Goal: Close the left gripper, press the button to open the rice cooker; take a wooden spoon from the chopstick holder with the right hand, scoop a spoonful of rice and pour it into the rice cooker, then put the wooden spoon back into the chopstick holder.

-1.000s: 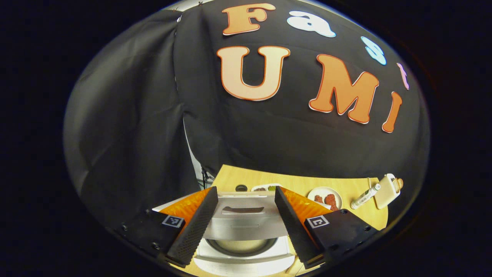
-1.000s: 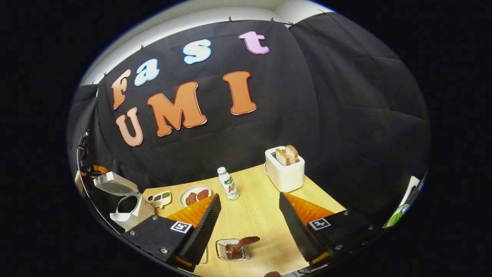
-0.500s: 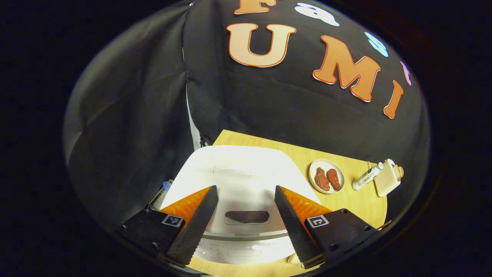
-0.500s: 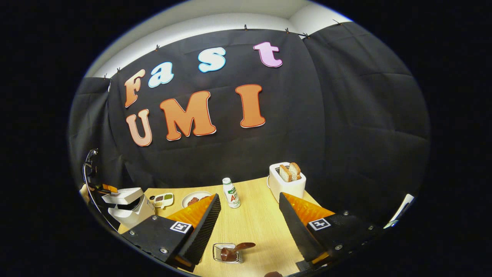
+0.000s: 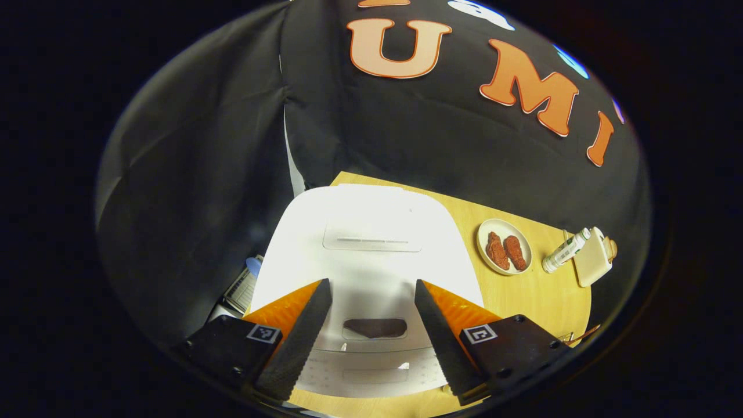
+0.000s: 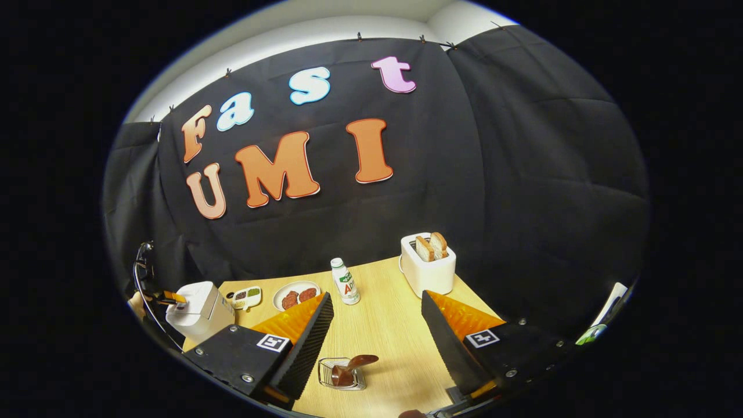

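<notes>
judging by the lid down on the rice cooker [image 5: 371, 244], beneath the spread left gripper [image 5: 371, 325], and the wooden spoon [image 6: 351, 367] in the chopstick holder [image 6: 341, 374] before the spread right gripper [image 6: 377, 342], the end is seemingly reached

The left gripper [image 5: 371, 337] is pointing forward and downward at the bottom of the left gripper view, its two fingers standing wide apart and holding nothing. The right gripper [image 6: 377, 342] is likewise sitting at the bottom of the right gripper view, jaws spread, gripping nothing.
</notes>
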Available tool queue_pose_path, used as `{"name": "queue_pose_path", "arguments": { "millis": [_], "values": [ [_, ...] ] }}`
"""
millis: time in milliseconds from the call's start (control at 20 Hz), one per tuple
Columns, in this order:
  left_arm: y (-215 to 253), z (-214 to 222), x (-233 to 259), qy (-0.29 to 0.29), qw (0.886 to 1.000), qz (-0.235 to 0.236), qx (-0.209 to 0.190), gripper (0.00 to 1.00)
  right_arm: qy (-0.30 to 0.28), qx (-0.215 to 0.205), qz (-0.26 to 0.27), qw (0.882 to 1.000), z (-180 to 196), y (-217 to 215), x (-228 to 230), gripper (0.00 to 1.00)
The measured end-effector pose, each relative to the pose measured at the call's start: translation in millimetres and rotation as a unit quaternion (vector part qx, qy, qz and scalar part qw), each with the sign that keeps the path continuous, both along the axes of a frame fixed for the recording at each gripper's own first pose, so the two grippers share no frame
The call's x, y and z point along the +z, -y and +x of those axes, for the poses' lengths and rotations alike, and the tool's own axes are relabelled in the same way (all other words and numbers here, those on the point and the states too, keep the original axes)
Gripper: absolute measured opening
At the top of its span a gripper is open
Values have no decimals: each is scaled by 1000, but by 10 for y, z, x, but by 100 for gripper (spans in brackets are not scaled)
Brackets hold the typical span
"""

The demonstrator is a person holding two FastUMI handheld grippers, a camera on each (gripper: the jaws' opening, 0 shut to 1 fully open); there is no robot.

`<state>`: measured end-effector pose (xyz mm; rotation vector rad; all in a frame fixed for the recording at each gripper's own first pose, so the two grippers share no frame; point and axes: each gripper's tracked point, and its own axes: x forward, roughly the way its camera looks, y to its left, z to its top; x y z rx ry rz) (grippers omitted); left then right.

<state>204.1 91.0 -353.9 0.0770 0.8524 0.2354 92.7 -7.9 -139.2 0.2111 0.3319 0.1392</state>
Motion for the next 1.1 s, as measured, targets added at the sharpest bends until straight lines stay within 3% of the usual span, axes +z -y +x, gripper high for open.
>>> {"name": "queue_pose_path", "arguments": {
  "millis": [150, 350, 600, 850, 1100],
  "values": [
    [-39, -48, 61, 18, 1000, -5, 14, 99, 0, 2, 5, 1000, -55, -22, 0, 95],
    [-30, -24, 76, 34, 999, 20, -10, 100, 1, 8, -8, 1000, -68, -55, -42, 95],
    [49, -87, 204, 45, 999, 20, -5, 98, 9, 11, -14, 1000, -23, -101, 17, 95],
    [307, -38, 891, 129, 990, 40, -39, 98, 28, 11, -22, 999, 58, -118, 194, 95],
    [536, -127, 1978, 233, 971, -4, -48, 98, 53, 11, -30, 998, 91, -134, 427, 95]
  ]
}}
